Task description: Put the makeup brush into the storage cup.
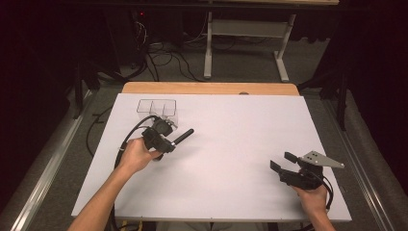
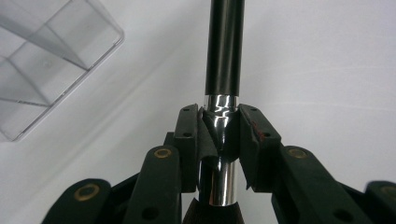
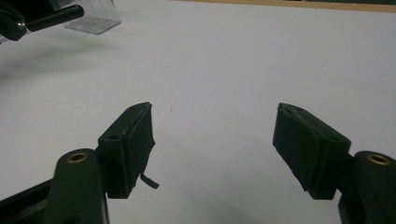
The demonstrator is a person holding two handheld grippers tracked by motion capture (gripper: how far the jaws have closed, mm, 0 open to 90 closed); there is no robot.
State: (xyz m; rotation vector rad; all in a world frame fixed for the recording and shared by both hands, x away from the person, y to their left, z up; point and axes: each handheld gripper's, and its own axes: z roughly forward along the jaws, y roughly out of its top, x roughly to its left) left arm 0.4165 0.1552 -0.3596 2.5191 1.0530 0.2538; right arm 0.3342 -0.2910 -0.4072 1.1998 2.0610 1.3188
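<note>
My left gripper (image 1: pixel 169 142) is held above the left part of the white table (image 1: pixel 226 139), shut on a black rod with a shiny silver band (image 2: pixel 223 79). The rod (image 1: pixel 183 136) sticks out past the jaws toward the right. In the left gripper view the jaws clamp the silver band from both sides. A clear plastic divided box (image 1: pixel 158 109) stands just behind the left gripper, also seen in the left gripper view (image 2: pixel 42 60). My right gripper (image 1: pixel 283 160) hovers low at the right front of the table, open, nothing between its pads (image 3: pixel 130 140).
The clear box (image 3: pixel 93 21) and the rod's tip (image 3: pixel 53 16) appear far off in the right gripper view. A wooden edge (image 1: pixel 207 88) borders the table's far side. Cables and a table frame (image 1: pixel 245 43) lie on the floor beyond.
</note>
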